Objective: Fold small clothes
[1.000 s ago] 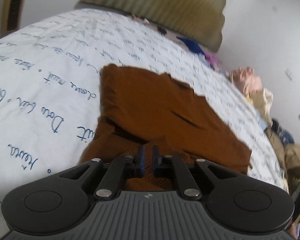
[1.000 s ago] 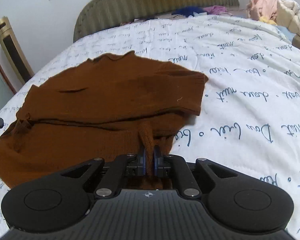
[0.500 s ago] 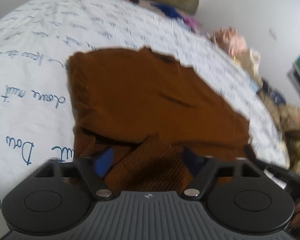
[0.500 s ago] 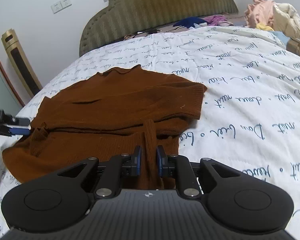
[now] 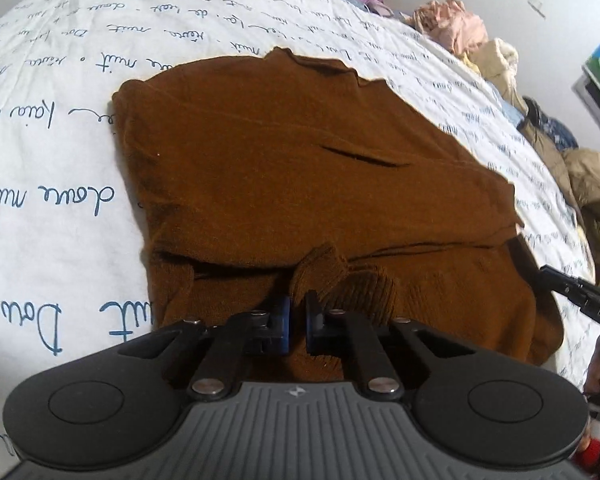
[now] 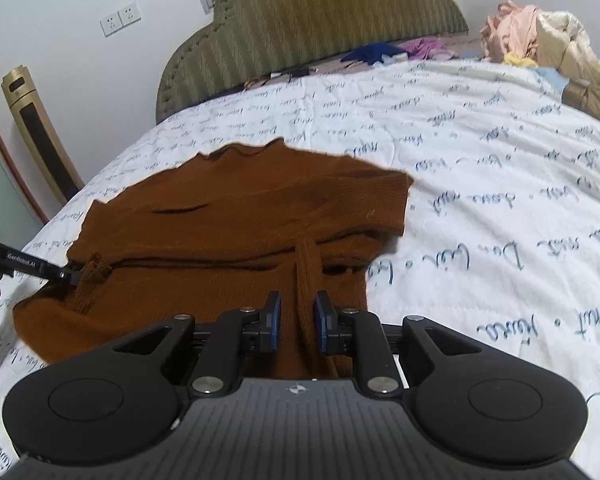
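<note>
A brown knit sweater [image 5: 300, 160] [image 6: 240, 220] lies flat on the bed with its sleeves folded in. My left gripper [image 5: 299, 318] is shut on a pinched-up fold of the ribbed hem. In the right wrist view it comes in from the left edge [image 6: 70, 276] and grips that fold at the sweater's left corner. My right gripper [image 6: 299, 316] has its jaws a little apart around a raised ridge of the hem. The ridge leans on the right pad and leaves a gap at the left pad. Its tip [image 5: 540, 270] shows at the sweater's other corner.
The white quilt [image 6: 500, 200] with blue script covers the bed up to an olive headboard [image 6: 320, 20]. A heap of pink and cream clothes [image 6: 540, 40] [image 5: 460, 28] lies at the far right, with blue and purple garments [image 6: 380, 52] by the headboard. A gold tower fan [image 6: 32, 128] stands at the left.
My left gripper opened wide, slid along the hem, and shut again on a new fold. My right gripper's jaws widened around their ridge as the hand rose slightly.
</note>
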